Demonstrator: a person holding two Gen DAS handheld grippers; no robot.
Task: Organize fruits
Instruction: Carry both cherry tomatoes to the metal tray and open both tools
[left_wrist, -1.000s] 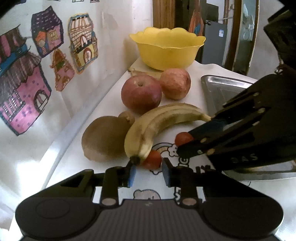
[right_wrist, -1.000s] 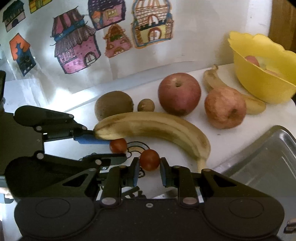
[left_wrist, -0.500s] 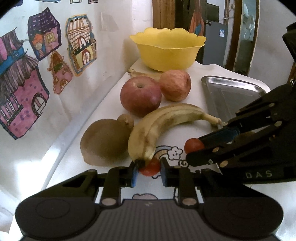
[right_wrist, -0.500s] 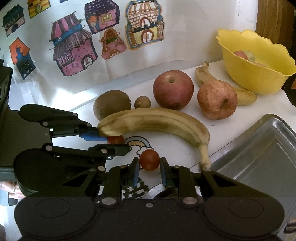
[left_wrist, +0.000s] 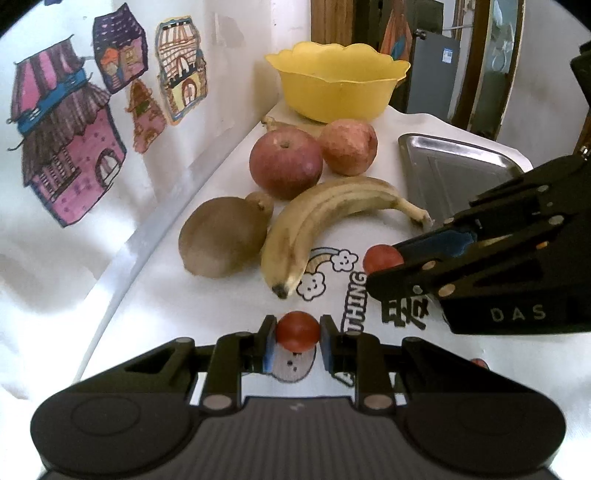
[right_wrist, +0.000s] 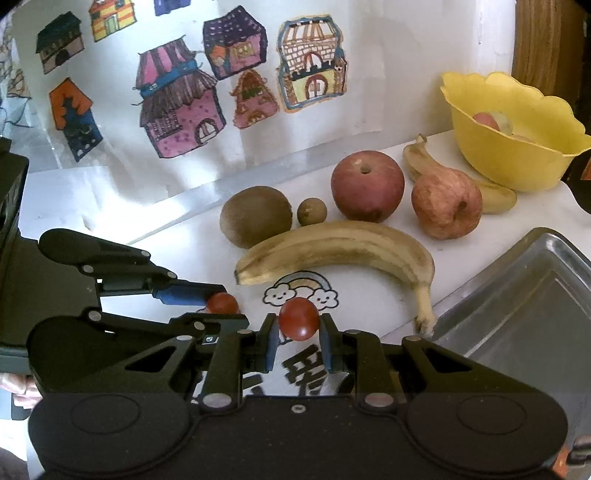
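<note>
Fruits: in the left wrist view the left gripper (left_wrist: 295, 338), having just closed, pinches a small red cherry tomato (left_wrist: 297, 330), clear of the long yellow banana (left_wrist: 332, 218) ahead, while in the right wrist view the right gripper (right_wrist: 298, 338) pinches another small red tomato (right_wrist: 298, 318), so both look ready for the steel tray (right_wrist: 535, 302) to its right.

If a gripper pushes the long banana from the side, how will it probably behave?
The long banana is curved and lies flat on the white cloth, so it would probably pivot or slide, not roll. Its skin looks dull and brown-speckled, so it may be soft and bruise easily. The large kiwi beside its blunt end might get nudged.
</note>
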